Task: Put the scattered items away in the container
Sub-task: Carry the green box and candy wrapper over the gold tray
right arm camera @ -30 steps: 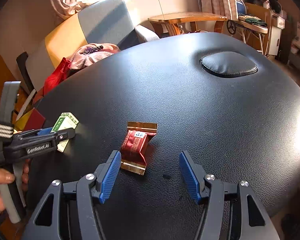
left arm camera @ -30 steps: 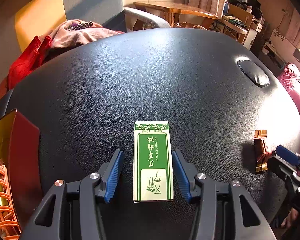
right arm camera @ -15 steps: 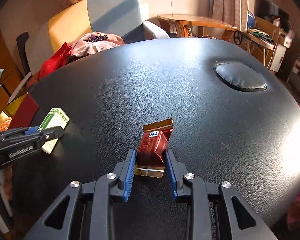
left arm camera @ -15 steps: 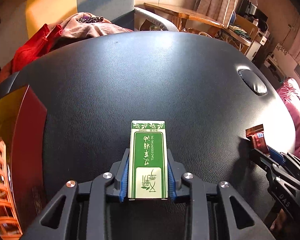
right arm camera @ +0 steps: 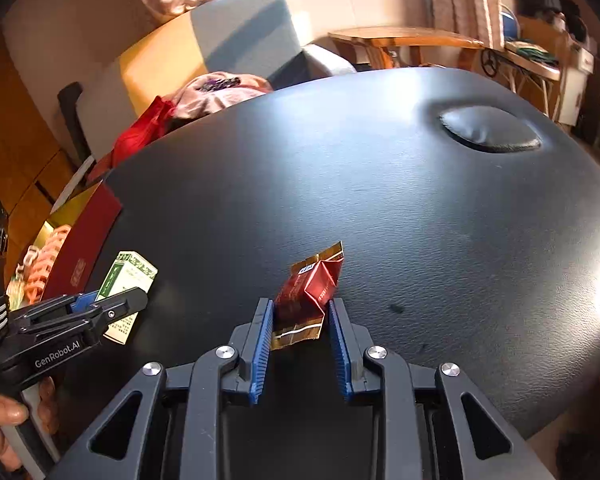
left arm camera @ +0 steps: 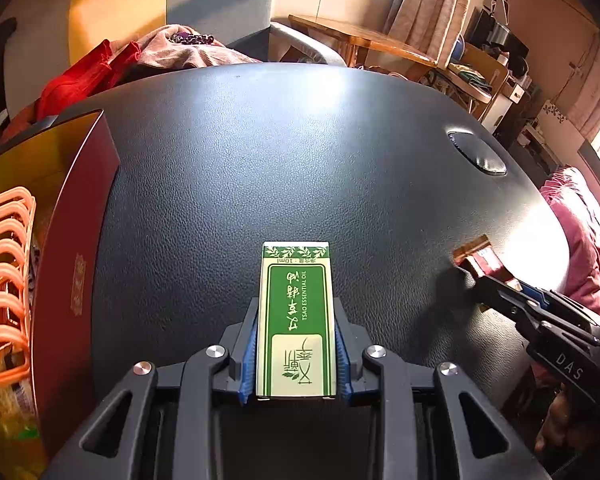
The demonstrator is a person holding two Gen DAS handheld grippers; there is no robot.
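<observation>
The left gripper [left arm camera: 296, 354] clamps the light, stiff carton [left arm camera: 297, 320] by its long sides; the right gripper [right arm camera: 302, 344] pinches the soft, crinkly sachet [right arm camera: 306, 296] near its end.

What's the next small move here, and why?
Probably carry both items left to the red box. The left hand-held gripper is shut on the green carton, and the right hand-held gripper pinches the red snack packet. Both look secured. The box sits open at the left edge of the black table, already holding an orange rack.
</observation>
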